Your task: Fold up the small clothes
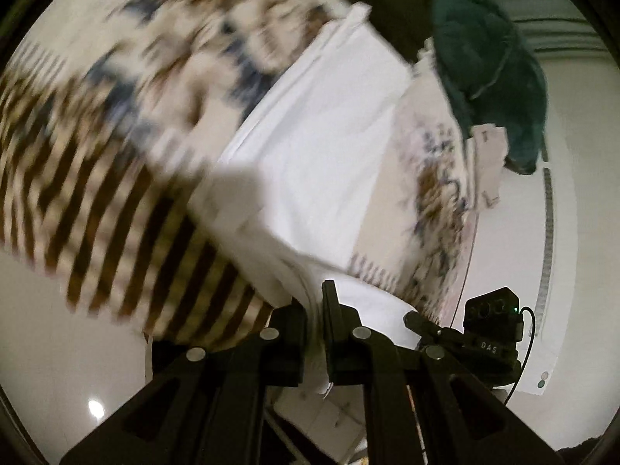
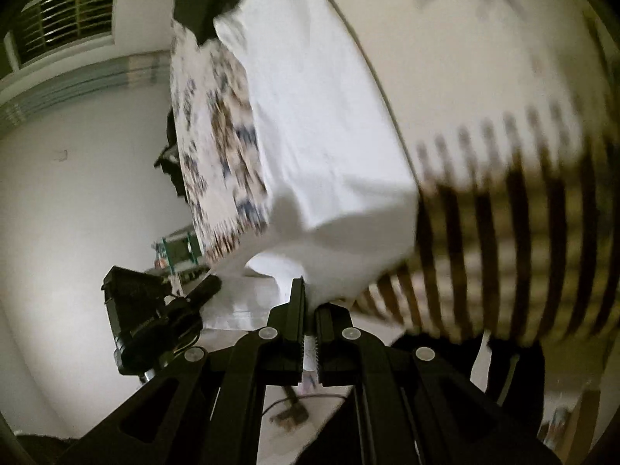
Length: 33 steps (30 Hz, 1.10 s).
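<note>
A white garment (image 1: 310, 147) lies stretched on a table covered by a patterned cloth (image 1: 116, 89) with brown stripes and blue-brown flowers. My left gripper (image 1: 316, 310) is shut on one edge of the white garment. In the right wrist view my right gripper (image 2: 309, 310) is shut on another edge of the white garment (image 2: 321, 124), which spreads away from it over the patterned cloth (image 2: 503, 201). Each view shows the other gripper: the right one in the left wrist view (image 1: 410, 317) and the left one in the right wrist view (image 2: 211, 285). Both views are motion-blurred.
A dark green garment (image 1: 492, 62) lies heaped at the far right corner of the table. White floor (image 1: 58, 329) lies around the table. A barred window (image 2: 66, 11) and a white wall (image 2: 77, 193) show in the right wrist view.
</note>
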Each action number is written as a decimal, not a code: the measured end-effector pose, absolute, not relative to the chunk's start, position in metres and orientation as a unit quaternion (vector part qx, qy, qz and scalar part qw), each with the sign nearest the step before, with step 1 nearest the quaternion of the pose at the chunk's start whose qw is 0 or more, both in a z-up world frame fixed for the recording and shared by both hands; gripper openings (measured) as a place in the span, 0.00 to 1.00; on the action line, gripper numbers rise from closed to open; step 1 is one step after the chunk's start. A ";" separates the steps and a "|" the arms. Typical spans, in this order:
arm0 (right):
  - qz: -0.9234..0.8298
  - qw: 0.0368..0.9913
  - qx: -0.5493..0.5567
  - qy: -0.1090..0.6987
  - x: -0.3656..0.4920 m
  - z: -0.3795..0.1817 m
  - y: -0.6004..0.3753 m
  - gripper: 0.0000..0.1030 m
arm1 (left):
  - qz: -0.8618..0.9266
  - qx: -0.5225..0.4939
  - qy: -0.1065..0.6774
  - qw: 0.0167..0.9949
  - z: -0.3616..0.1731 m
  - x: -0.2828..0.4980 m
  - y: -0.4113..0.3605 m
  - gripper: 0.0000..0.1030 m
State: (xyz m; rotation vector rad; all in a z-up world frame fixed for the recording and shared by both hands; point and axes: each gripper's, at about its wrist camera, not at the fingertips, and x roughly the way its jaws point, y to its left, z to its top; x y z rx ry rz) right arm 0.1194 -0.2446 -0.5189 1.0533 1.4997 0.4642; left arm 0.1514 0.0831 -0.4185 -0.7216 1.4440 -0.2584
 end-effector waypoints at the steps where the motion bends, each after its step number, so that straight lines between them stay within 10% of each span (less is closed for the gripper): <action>1: 0.195 0.595 0.452 0.635 0.136 -0.514 -0.249 0.04 | -0.120 -0.320 0.639 0.690 -0.417 0.165 0.081 0.05; 29: 0.058 0.603 0.520 0.603 0.516 -0.610 -0.286 0.05 | -0.151 -0.364 0.629 0.670 -0.519 0.527 0.071 0.08; 31: 0.062 0.593 0.549 0.586 0.522 -0.613 -0.290 0.06 | -0.146 -0.391 0.616 0.668 -0.520 0.535 0.079 0.21; 33: 0.068 0.587 0.576 0.565 0.528 -0.614 -0.292 0.08 | -0.149 -0.417 0.594 0.672 -0.517 0.541 0.086 0.63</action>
